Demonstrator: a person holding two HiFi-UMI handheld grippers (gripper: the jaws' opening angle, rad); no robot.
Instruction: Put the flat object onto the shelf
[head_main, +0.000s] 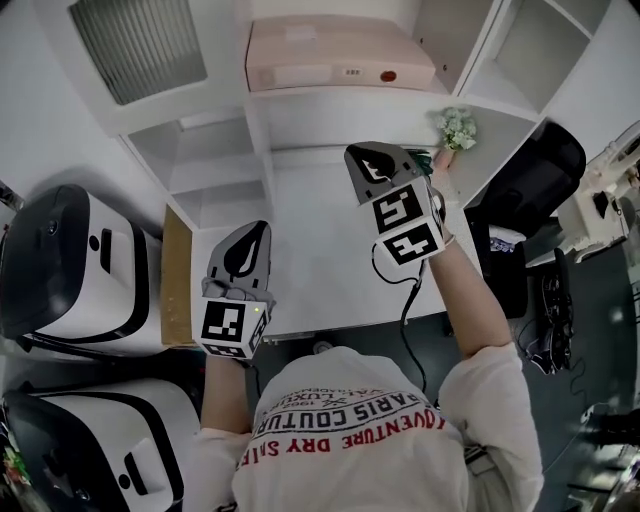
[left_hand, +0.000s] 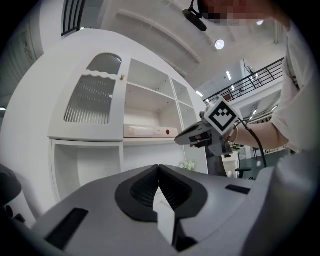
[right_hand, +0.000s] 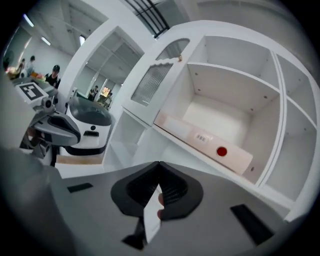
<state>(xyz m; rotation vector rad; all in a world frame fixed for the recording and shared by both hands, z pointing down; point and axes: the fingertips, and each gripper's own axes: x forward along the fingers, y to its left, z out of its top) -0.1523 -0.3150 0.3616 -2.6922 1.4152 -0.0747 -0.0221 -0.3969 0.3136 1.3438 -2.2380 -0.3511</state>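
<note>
Judging from how things lie, the placing looks done: the flat box (head_main: 335, 52), pale pink with a red dot on its front edge, lies on the shelf (head_main: 340, 98) at 12 o'clock in the head view, filling most of that compartment's width. The left gripper (left_hand: 159, 172) has its jaws clenched together on nothing, and the right gripper (right_hand: 159, 172) is likewise pressed closed and empty. Both hang over the white counter (head_main: 320, 270), apart from the box.

What could still go wrong is mostly a knock. The right gripper is raised toward the shelf front, so a careless swing could catch the box's front edge and drag it toward the lip. In the right gripper view the box seems to sit close to that lip, and little may stop it sliding off. The small plant (head_main: 456, 128) stands at 2 o'clock just beyond the right gripper, so a sweep to that side could tip it. The cable (head_main: 408, 310) trailing from that gripper hangs over the counter's near edge and could snag there.

As for containers, the box's compartment holds only the box. The open compartments at 10 o'clock below it show nothing inside, and the one at 1 o'clock looks bare too. The cabinet with the ribbed door (head_main: 140, 45) at 11 o'clock is closed, so its contents cannot be told.
</note>
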